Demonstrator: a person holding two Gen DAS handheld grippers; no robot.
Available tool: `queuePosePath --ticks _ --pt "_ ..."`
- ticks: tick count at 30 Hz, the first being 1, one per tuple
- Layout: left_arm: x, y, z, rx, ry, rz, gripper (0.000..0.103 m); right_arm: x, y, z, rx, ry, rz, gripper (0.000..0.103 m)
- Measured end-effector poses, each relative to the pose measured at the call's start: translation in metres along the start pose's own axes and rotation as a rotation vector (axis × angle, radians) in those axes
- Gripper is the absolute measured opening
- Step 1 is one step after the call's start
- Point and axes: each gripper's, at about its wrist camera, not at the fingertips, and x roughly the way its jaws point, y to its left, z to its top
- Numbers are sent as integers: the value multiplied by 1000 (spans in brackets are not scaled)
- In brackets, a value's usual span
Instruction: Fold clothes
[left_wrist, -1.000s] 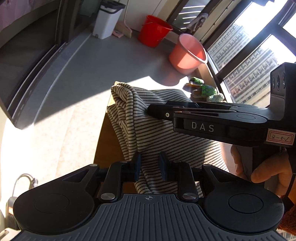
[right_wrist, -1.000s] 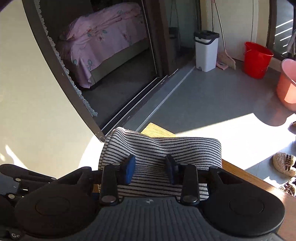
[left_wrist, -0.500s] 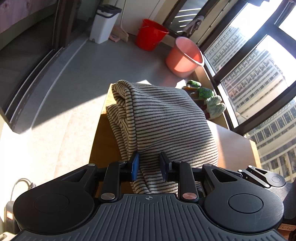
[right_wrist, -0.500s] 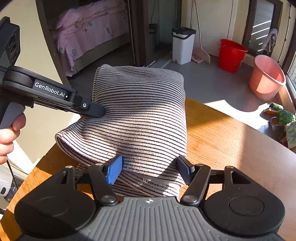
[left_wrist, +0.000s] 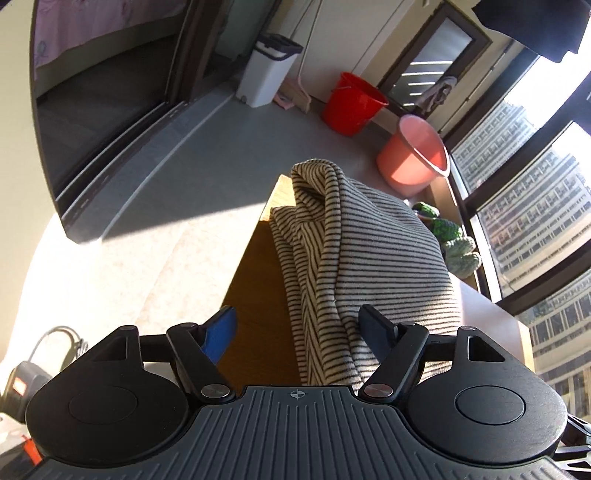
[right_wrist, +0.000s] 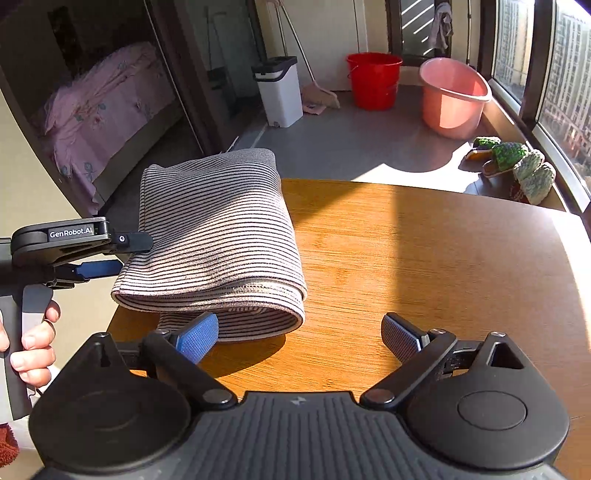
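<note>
My left tongs (left_wrist: 297, 326) and right tongs (right_wrist: 300, 334) both gape wide, gripping nothing, with the folded striped garment (right_wrist: 218, 236) lying on the table (right_wrist: 424, 258) at my right view's 10 o'clock.

A wooden table (right_wrist: 424, 258) carries a folded striped garment (right_wrist: 218, 236).
</note>
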Motion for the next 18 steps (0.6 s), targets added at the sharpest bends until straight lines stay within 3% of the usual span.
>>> queuePosePath --ticks 2,4,9,11,13,18 --pt "-8 1 -6 -16 -22 30 79 -12 -9 -9 12 -6 -14 103" --pt "-32 -7 -21 5 -43 105 88 -18 -16 -18 10 22 -13 103" --pt "-82 -47 -84 86 -51 244 98 -26 -27 -44 -16 107 101 103" --pt "-101 -68 -114 107 -40 284 99 -37 -27 -60 -57 84 124 103" --pt "-120 -87 -141 119 -44 301 100 -56 -27 -74 -116 3 117 103" --pt "-157 -132 -181 143 -103 327 103 -97 -31 -85 -186 -126 27 103"
